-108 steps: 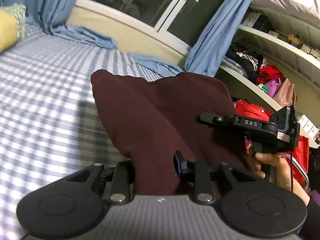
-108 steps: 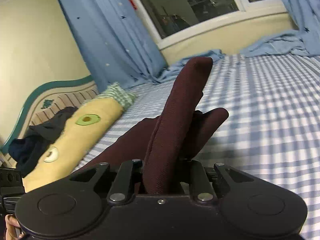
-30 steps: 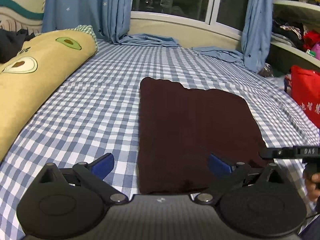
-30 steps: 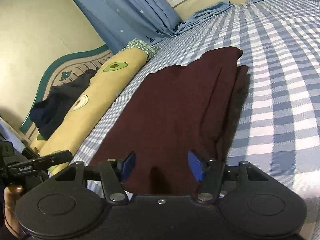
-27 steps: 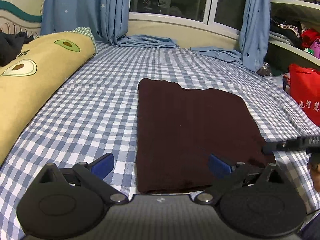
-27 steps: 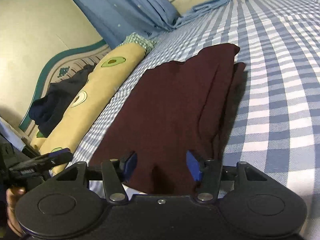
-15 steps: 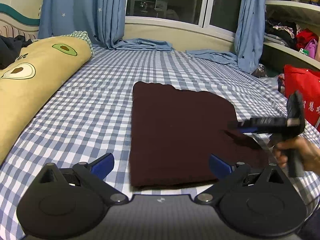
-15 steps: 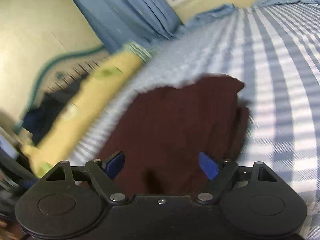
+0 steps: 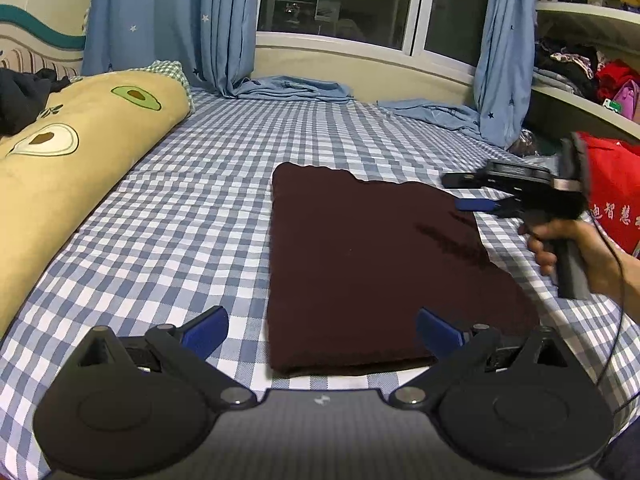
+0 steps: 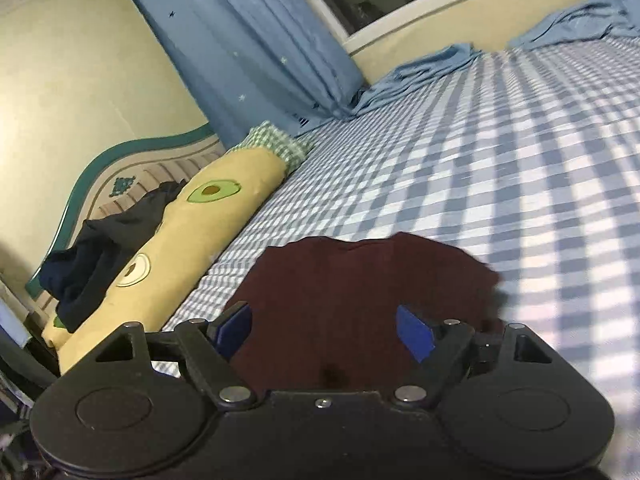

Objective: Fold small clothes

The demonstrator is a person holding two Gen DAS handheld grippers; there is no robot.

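Observation:
A dark maroon garment (image 9: 372,260) lies folded flat as a rectangle on the blue checked bed (image 9: 180,220). My left gripper (image 9: 322,334) is open and empty, just in front of the garment's near edge. My right gripper (image 10: 324,330) is open and empty, held above the garment's (image 10: 360,296) right side. In the left wrist view the right gripper (image 9: 472,192) hovers over the garment's far right corner, held by a hand (image 9: 580,256).
A long yellow avocado-print pillow (image 9: 60,160) lies along the bed's left side, with dark clothes (image 10: 100,248) on the headboard end. Blue curtains (image 9: 168,20) and a window are at the back. A red bag (image 9: 612,188) and cluttered shelves stand right.
Both grippers let go of the garment, which now lies flat on the bed. The right gripper has lifted and moved toward the garment's far right corner, opening wider.

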